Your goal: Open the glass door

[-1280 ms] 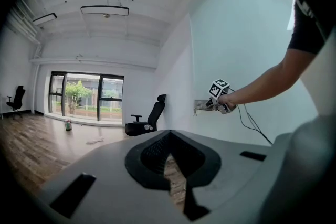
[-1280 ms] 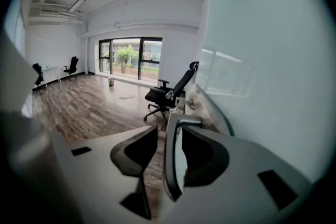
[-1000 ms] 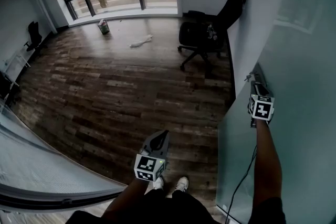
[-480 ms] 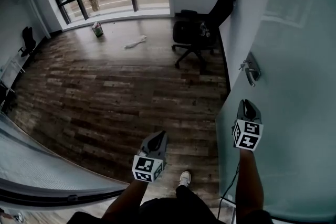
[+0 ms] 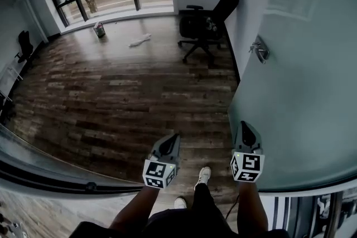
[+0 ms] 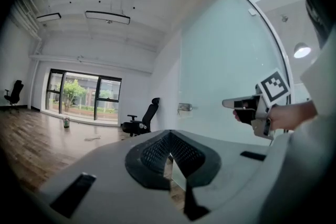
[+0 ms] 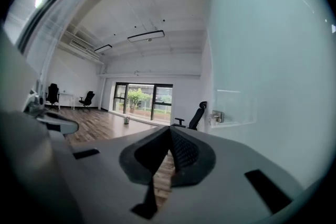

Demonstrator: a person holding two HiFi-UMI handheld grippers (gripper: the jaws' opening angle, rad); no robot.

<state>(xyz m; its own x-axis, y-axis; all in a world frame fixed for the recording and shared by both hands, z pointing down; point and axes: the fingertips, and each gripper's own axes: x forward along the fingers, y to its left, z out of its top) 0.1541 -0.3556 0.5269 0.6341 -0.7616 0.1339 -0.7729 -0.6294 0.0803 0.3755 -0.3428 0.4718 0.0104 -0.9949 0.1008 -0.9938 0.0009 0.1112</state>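
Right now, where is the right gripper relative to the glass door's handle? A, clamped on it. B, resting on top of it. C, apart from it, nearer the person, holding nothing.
C: the right gripper sits close to the person, clear of the door handle; its jaws have just been closing and meet on nothing.

The glass door is frosted and smooth, its handle shiny metal. The floor is dark, streaky wood planks. The left gripper and right gripper have matt grey plastic shells.
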